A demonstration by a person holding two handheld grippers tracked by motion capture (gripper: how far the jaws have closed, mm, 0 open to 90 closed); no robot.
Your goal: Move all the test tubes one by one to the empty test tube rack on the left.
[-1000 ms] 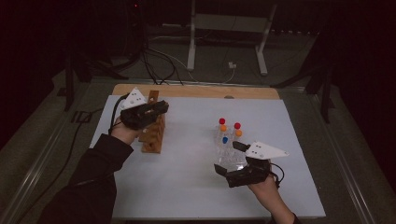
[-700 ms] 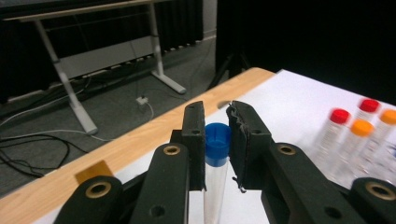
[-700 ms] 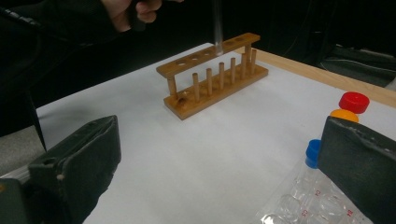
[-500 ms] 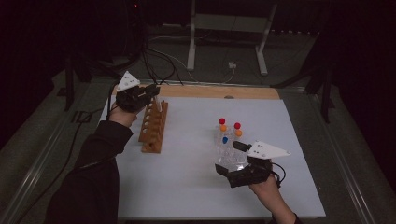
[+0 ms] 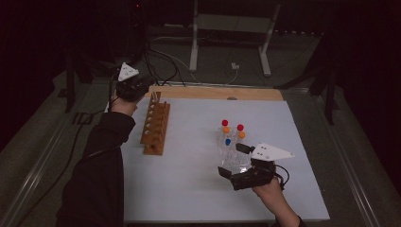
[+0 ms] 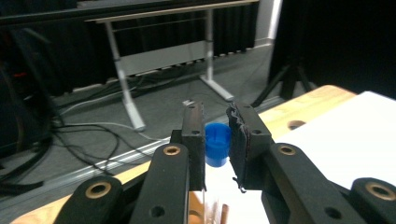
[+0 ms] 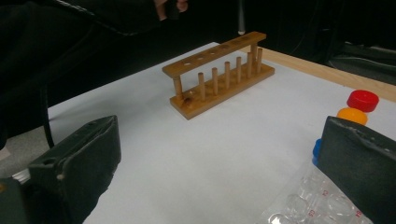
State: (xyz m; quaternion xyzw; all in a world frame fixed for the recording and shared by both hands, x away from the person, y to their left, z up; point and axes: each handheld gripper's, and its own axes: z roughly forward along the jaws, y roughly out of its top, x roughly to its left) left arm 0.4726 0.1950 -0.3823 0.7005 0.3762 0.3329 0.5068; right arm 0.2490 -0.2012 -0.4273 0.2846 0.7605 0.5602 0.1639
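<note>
- clamped on a blue-capped tube, jaws of the left gripper pinching just below the cap, clear body trailing down between them.
- carried at the far left corner, about 11 o'clock on the table, just beyond the far end of the wooden rack.
- nothing seated in the rack as far as visible: holes look bare in the right gripper view, pegs standing free.
- spread wide and holding nothing, right gripper parked at 5 o'clock, pads either side of the clear plastic tray.
- waiting in that tray at about 3 o'clock: red, orange and blue caps, a small cluster.
- early going by the look of it: one tube lifted, not yet slotted; lowering into a far hole comes next, then the capped ones left in the tray.
</note>
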